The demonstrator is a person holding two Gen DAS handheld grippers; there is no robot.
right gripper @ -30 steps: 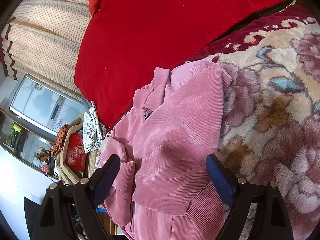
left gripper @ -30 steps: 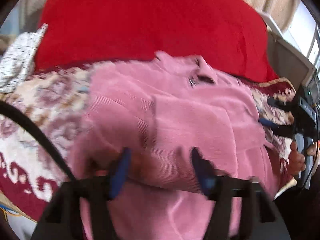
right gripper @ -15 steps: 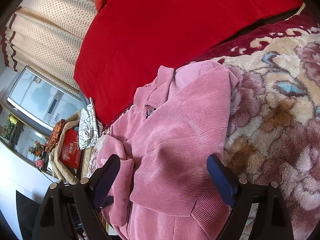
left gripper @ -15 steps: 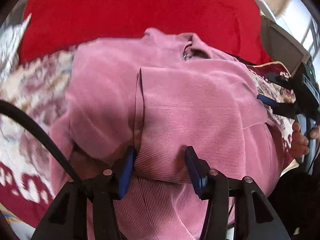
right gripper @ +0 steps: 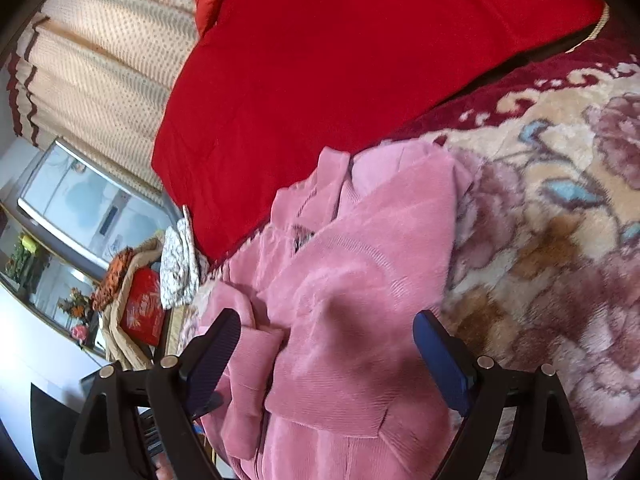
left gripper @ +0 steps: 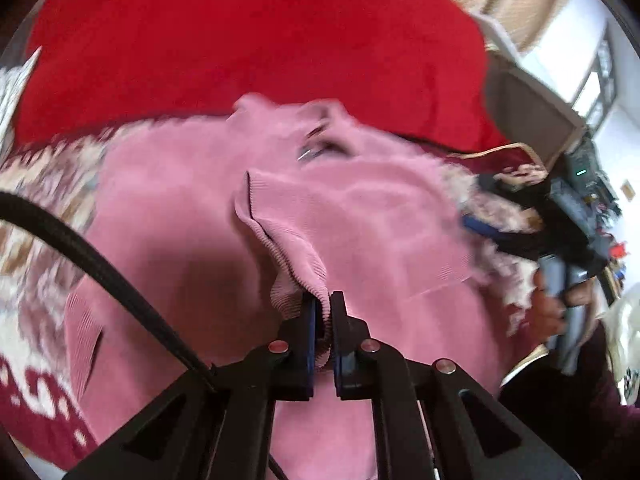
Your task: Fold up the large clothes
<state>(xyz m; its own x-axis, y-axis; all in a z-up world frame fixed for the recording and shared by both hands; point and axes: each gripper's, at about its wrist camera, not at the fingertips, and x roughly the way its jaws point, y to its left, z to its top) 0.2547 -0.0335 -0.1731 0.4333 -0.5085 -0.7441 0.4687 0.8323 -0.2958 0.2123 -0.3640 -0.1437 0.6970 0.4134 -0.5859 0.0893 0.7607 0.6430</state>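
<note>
Floral plush bedding [right gripper: 560,240] covers the bed, and a red quilt [right gripper: 360,60] is heaped behind the pink garment [right gripper: 360,280], which lies spread on that bedding just in front of the quilt. Beyond the quilt hang dotted curtains [right gripper: 100,60], with a cluttered cabinet off to one side.

The left tongs [left gripper: 322,312] are clamped tight on a ribbed edge of the garment, apparently a cuff or a hem; which one I cannot tell. The fabric rises from the garment's body in a taut ridge into the tongs, so that edge is lifted clear while the rest rests flat. The right tongs [right gripper: 328,340] are spread wide and hold nothing. They hover low over the near part of the garment, one finger over the folded sleeve, the other near the garment's edge beside the bare bedding.

The step in hand looks like carrying the pinched edge across the garment to lay a fold. To do it well, the left tongs should keep their grip and travel low and steadily, so the thick cloth drags no other layers along. The edge should land square with the garment's side, not skewed. The free tongs could pin the body near the intended crease, since heavy corded fabric tends to slide on plush. Release only once the layer lies flat.
</note>
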